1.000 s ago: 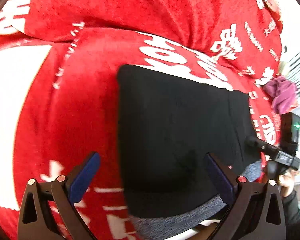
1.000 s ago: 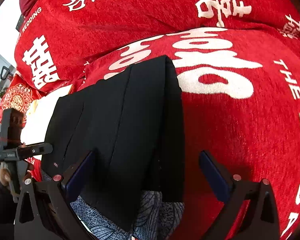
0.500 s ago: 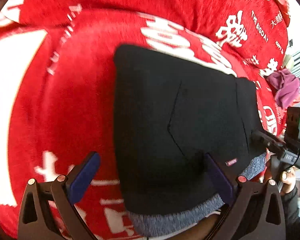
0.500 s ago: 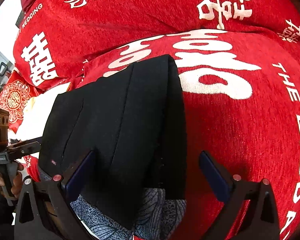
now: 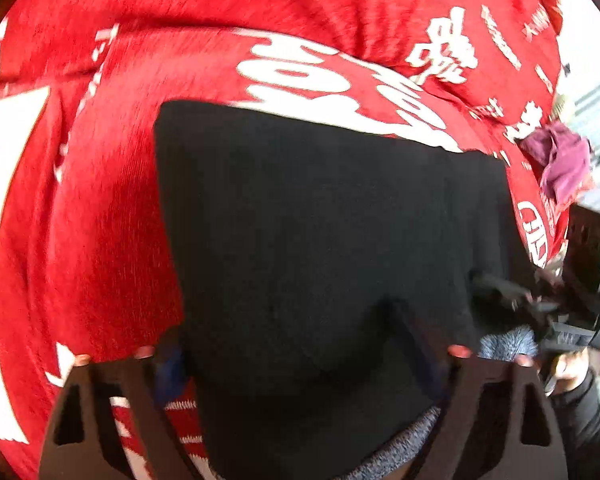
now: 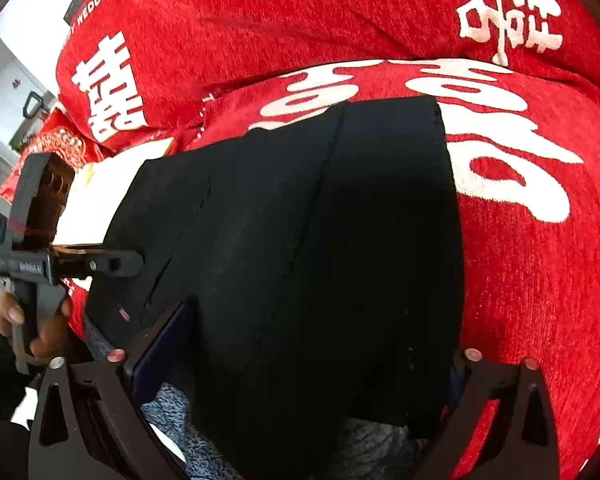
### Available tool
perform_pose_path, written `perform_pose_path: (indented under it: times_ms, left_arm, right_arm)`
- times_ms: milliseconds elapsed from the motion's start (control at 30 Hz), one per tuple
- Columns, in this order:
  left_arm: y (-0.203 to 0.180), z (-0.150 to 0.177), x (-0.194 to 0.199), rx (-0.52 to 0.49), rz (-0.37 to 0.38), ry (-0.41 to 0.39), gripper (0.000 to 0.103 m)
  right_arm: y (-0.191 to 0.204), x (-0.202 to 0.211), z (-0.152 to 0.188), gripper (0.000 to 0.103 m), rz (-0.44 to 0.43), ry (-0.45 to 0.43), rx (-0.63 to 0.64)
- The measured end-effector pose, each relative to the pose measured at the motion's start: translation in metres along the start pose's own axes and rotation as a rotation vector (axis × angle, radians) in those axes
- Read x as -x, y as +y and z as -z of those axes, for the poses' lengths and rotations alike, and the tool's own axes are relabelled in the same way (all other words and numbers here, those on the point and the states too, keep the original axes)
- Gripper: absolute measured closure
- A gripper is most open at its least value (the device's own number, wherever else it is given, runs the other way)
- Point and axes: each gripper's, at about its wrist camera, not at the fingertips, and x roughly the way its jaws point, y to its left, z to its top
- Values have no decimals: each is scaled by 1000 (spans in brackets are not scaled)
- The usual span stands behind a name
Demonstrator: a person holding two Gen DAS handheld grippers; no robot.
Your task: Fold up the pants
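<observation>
The black pants (image 5: 320,240) lie folded into a flat rectangle on the red cover; they also show in the right wrist view (image 6: 300,240). A grey patterned lining edge (image 6: 172,412) sticks out at the near side. My left gripper (image 5: 296,356) is open, its fingers astride the near left part of the pants. My right gripper (image 6: 300,356) is open, its fingers astride the near right part. Each gripper shows in the other's view: the right one (image 5: 500,288) at the pants' right edge, the left one (image 6: 112,260) at their left edge.
The red cover with white lettering (image 5: 100,220) spreads over a cushioned seat and its backrest (image 6: 300,20). A purple cloth (image 5: 560,164) lies at the far right of the seat. A white patch (image 6: 100,200) lies left of the pants.
Both grippers have moved closer to the pants, so the fold now fills more of each view. The left view is blurred from motion. The jaws stay open.
</observation>
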Motion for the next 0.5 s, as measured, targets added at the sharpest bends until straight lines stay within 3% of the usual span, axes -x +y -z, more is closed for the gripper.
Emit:
perform_pose_path:
  times_ms: [67, 167, 267, 500]
  left_arm:
    - [-8, -3, 4, -28, -19, -5, 33]
    - [-14, -8, 17, -37, -7, -21, 44]
    - [-14, -12, 33, -14, 37, -44, 45]
    - [-30, -43, 60, -26, 58, -102, 45]
  right_arm:
    - [3, 9, 0, 33, 4, -22, -1]
    - [10, 19, -2, 42, 0, -39, 4]
    - [19, 28, -5, 46, -2, -54, 14]
    - [33, 59, -28, 47, 6, -130, 46]
